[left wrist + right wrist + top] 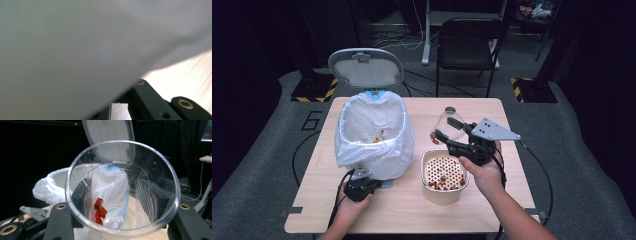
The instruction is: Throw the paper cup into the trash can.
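The right claw (451,131) clamps a clear ribbed plastic cup (447,124), tipped sideways above the round cream strainer bowl (443,177) on the wooden tabletop (507,165). The right gripper view reveals glossy red pieces (99,211) stuck inside. The left claw (360,186), shut, presses against the white-bagged bin (372,137).

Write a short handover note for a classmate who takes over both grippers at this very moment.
Right gripper: shut on the clear plastic cup, tipped on its side above the table; a few red pieces cling inside.
Left gripper: shut, at the foot of the lidded bin, against its white bag.
Strainer tub already holds red pieces.
Left, probably: shake out the clinging pieces, then put the cup away.
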The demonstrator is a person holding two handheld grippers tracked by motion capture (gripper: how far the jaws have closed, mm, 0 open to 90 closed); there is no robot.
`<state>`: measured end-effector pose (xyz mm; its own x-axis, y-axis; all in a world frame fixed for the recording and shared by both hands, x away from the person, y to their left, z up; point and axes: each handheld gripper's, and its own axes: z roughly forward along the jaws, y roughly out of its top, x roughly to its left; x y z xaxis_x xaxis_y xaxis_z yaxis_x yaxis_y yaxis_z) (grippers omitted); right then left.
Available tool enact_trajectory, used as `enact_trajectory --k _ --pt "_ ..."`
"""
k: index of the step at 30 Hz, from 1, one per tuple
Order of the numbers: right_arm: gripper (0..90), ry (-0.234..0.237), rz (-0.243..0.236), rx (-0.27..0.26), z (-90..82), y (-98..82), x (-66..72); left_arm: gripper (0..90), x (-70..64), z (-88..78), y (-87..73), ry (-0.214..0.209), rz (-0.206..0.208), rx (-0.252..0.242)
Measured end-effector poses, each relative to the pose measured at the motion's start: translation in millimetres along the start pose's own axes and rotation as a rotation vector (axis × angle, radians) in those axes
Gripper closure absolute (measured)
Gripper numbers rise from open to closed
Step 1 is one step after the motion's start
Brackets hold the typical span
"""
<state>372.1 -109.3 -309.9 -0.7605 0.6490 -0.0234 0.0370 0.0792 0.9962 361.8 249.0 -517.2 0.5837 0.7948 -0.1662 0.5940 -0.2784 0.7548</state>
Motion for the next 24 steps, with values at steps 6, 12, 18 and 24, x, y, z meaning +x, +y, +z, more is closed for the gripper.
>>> enact_trajectory --k 6,12,18,24 --pt "43.7 0.029 -0.044 -0.002 21.1 20.1 7.8 90.0 0.1 -0.1 0.1 0.0 0.003 0.002" --pt "43.3 0.069 -0.062 0.003 46.9 34.1 19.5 90.0 0.4 -0.1 0.1 -0.003 0.002 0.003" --pt "43.2 0.105 -0.045 0.006 71.6 40.5 27.8 90.0 0.0 0.0 0.1 0.001 -0.001 0.001" --pt "43.0 0.121 -0.048 0.037 97.3 41.2 37.1 90.0 0.4 -0.1 0.2 0.001 0.004 0.004"
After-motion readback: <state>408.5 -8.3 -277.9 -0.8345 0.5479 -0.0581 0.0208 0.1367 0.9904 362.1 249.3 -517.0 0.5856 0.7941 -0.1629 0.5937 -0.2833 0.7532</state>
